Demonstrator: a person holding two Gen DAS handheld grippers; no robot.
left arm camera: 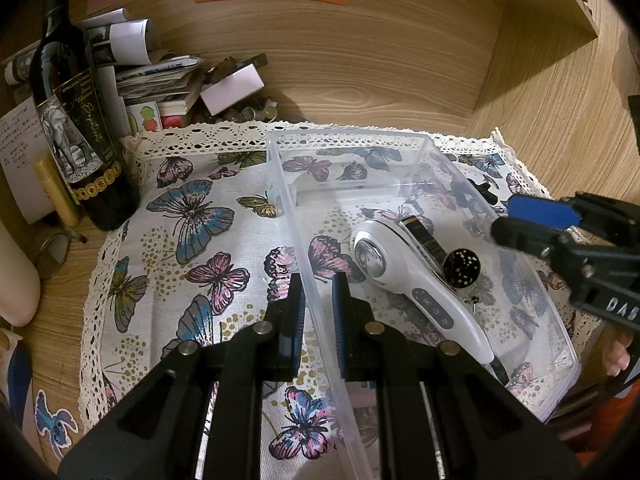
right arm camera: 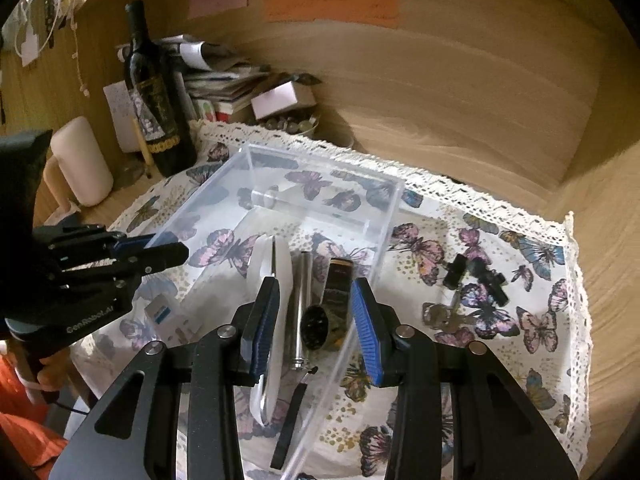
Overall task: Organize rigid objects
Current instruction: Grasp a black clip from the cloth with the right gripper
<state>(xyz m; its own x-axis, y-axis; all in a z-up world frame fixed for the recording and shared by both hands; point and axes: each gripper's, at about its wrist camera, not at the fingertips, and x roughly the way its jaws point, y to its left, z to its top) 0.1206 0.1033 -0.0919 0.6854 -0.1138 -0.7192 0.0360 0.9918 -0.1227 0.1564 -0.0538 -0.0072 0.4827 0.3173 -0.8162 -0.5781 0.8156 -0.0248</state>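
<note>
A clear plastic bin [left arm camera: 420,140] [right arm camera: 320,168] sits on the butterfly cloth [left arm camera: 200,240]. Inside lie a white handheld device [left arm camera: 424,288] [right arm camera: 272,264], a dark speckled cylinder [left arm camera: 460,266] [right arm camera: 316,326] and a metal tube [right arm camera: 302,308]. My left gripper [left arm camera: 318,300] is shut on the bin's left wall, one finger each side; it also shows in the right wrist view [right arm camera: 156,250]. My right gripper [right arm camera: 316,320] is open above the bin's near end, holding nothing; it also shows in the left wrist view [left arm camera: 508,220]. Keys [right arm camera: 444,316] and a small black object [right arm camera: 484,276] lie on the cloth right of the bin.
A wine bottle [left arm camera: 76,120] [right arm camera: 154,92], stacked papers [left arm camera: 160,76] and a white box [left arm camera: 232,88] crowd the back left. A white cylinder [right arm camera: 80,160] stands at the left. Wooden walls [left arm camera: 360,60] enclose the back and right. A small white box [right arm camera: 164,312] lies left of the bin.
</note>
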